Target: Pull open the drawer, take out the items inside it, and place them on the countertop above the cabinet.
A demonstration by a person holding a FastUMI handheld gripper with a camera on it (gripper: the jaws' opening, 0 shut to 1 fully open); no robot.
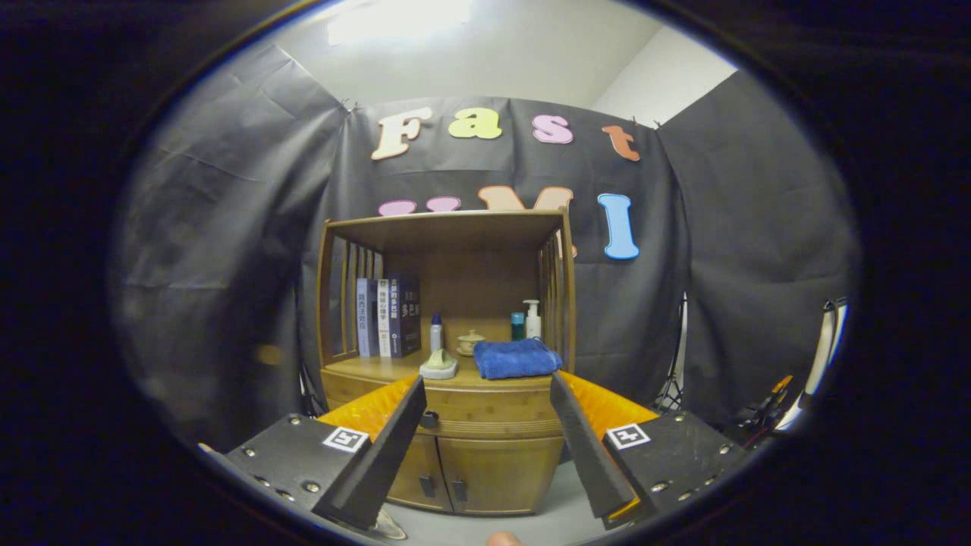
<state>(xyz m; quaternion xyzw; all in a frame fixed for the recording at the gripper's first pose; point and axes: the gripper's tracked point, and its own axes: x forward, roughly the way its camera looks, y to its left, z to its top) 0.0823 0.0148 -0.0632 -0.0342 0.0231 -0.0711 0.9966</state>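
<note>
Wooden cabinet point(447, 364) at frame centre, drawer point(485, 413) below the desk point(379, 369) looks shut; contents hidden. Jaws released, spread wide, gripping nothing, gripper point(489, 447) well short of the small dark drawer handle point(430, 418) beside the left finger. Risks: missing or slipping off that small handle; desk crowded already, so blue towel point(516, 358), pale stand with bottle point(438, 362) could get knocked. Book point(388, 317) spines carry print, too small to read. Square markers on finger blocks, no brand legible.
</note>
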